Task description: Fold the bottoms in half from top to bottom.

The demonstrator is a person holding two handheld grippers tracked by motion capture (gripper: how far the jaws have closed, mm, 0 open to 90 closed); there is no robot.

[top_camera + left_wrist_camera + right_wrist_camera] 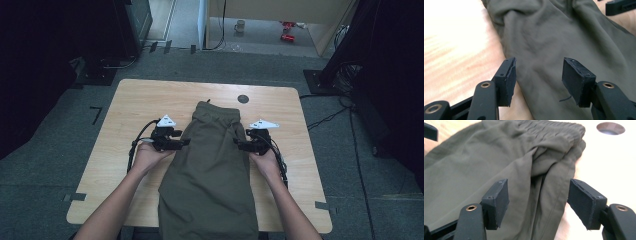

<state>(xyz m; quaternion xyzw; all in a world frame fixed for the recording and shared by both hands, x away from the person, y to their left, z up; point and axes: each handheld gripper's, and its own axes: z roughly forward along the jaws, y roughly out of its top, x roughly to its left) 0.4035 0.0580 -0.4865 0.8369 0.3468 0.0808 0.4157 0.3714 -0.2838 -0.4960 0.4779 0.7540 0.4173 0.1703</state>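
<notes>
The olive trousers (212,165) are laid lengthwise down the table (135,100), waistband at the far end. They are flanked by the left tool (181,142) and right tool (241,145), each equally near its own edge, both wide open and holding nothing

Trousers (210,175) cut off by high view's bottom edge; table (140,100) under them hidden.
</notes>
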